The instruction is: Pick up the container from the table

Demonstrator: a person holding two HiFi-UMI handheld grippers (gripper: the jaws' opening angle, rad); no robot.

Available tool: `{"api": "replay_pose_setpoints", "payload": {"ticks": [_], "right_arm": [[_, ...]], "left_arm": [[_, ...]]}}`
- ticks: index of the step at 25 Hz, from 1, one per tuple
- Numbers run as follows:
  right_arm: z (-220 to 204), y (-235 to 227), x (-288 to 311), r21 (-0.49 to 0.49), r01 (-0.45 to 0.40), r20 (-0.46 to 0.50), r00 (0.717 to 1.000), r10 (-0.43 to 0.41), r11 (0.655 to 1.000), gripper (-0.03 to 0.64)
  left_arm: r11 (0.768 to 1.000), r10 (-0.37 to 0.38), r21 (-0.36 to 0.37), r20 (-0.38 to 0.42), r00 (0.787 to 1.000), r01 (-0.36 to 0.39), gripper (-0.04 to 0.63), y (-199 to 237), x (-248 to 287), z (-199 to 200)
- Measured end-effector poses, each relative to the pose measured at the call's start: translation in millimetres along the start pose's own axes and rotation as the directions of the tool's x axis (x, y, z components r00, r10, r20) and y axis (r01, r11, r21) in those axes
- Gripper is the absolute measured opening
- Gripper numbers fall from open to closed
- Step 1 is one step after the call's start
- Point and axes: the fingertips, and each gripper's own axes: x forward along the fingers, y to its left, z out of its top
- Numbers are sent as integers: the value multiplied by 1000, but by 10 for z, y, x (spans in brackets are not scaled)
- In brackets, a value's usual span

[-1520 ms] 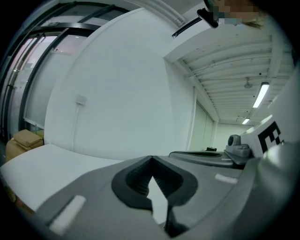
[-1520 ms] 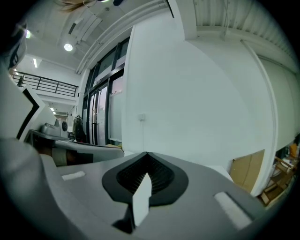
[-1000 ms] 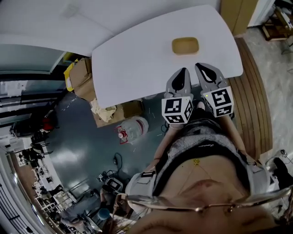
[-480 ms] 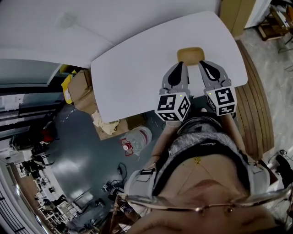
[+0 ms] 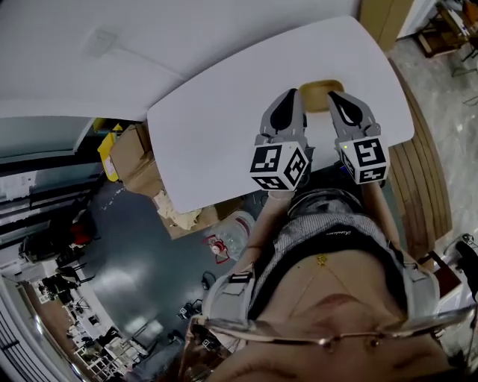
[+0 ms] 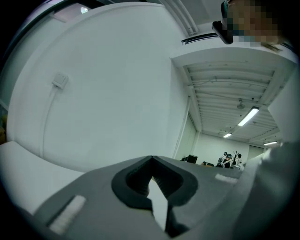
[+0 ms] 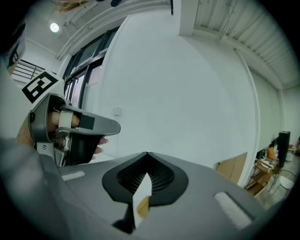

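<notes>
A tan, shallow container (image 5: 323, 84) lies near the right end of the white table (image 5: 216, 112). In the head view its near side is hidden behind my two grippers. The left gripper (image 5: 290, 92) points at the container's left edge with its jaws closed tip to tip. The right gripper (image 5: 334, 95) points at the container's right part, also shut. The left gripper view shows its jaws (image 6: 151, 158) meeting, with only white table and wall beyond. In the right gripper view a sliver of the container (image 7: 143, 205) shows through the gap below the closed tips (image 7: 147, 153). Neither gripper holds anything.
Cardboard boxes (image 5: 138, 153) and a plastic jug (image 5: 228, 233) sit on the floor under the table's near-left side. A slatted wooden surface (image 5: 422, 171) runs along the right. A wooden cabinet (image 5: 381, 19) stands at the far right. A white wall lies behind the table.
Both grippers have moved forward over the table, from short of the container to either side of its near edge. Their jaws stayed shut.
</notes>
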Motion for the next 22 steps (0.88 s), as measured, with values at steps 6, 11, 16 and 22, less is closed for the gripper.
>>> {"api": "replay_pose_setpoints", "payload": {"ticks": [6, 11, 16, 22], "right_arm": [[-55, -99, 52, -8, 73, -32, 997, -73, 997, 26], [-160, -253, 42, -5, 110, -67, 992, -110, 994, 26], [-227, -415, 114, 2, 120, -91, 989, -119, 993, 26], [-284, -505, 274, 5, 89, -110, 990, -88, 996, 26]], "left_arm": [[1000, -5, 30, 4, 1000, 4, 0, 182, 110, -23], [1000, -1, 10, -9, 1000, 2, 0, 254, 233, -128], [1000, 21, 19, -13, 1000, -20, 0, 309, 366, -195], [998, 57, 12, -51, 997, -57, 0, 397, 485, -375]]}}
